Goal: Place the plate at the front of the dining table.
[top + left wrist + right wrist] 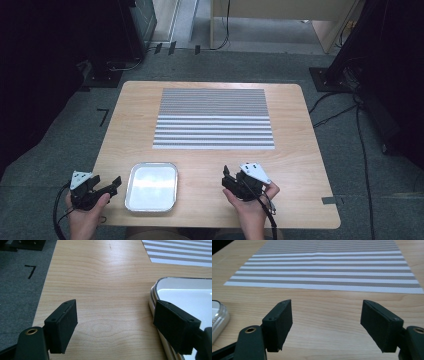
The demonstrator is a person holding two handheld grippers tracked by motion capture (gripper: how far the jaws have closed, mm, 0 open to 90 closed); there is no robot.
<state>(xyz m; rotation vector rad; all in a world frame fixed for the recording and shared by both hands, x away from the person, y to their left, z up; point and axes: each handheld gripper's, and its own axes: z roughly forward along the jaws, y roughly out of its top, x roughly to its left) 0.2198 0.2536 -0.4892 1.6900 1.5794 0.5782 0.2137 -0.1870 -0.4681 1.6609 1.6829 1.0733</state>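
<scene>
I am holding my left gripper [107,189] at the counter's [210,165] near edge, its fingers [62,325] spread apart beside the metal tray [151,186]. My right gripper [231,181], fingers [279,323] likewise apart, is facing the striped mat [214,119].

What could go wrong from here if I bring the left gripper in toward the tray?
The left gripper is open, and one of its fingers sits right at the near rim of the metal tray. Moving in could nudge the tray, which looks light, sideways instead of gripping it. The tray also lies close to the table's near edge, so a push toward you might tip it off.
</scene>
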